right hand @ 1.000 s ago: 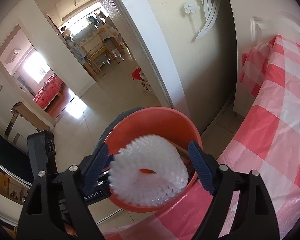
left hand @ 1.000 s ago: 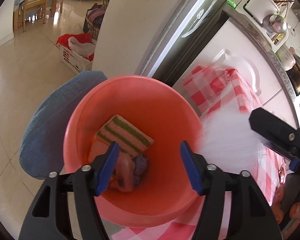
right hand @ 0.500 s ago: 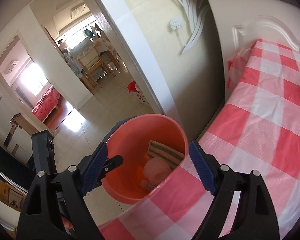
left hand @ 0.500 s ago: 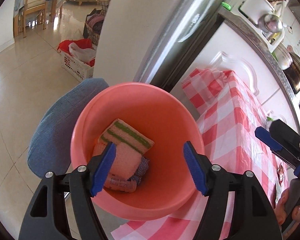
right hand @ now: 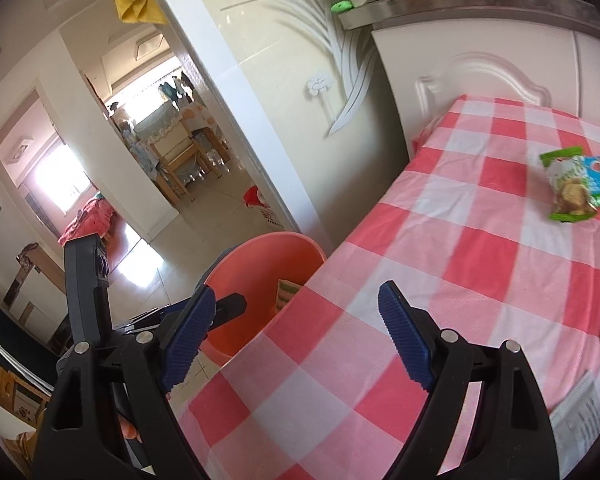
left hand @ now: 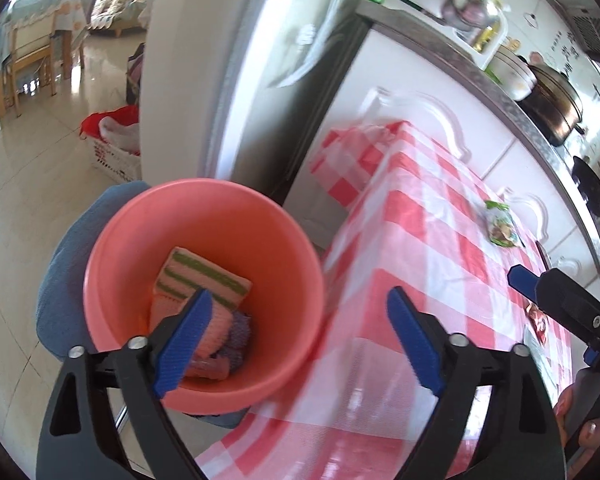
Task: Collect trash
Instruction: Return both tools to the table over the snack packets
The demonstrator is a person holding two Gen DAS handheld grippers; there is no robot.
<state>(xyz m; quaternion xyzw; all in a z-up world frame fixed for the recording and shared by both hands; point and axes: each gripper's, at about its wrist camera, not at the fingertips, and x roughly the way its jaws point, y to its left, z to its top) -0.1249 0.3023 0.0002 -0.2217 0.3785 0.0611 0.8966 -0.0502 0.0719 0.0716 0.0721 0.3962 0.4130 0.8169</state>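
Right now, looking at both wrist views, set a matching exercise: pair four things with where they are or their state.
Things:
1. striped sponge
2. snack packet
3. bucket
4. right gripper

Places or states:
A. open, holding nothing
B. lying on the checked tablecloth
C. inside the bucket
D. beside the table's edge, below the tabletop

Pairs: 1-C, 2-B, 3-D, 4-A
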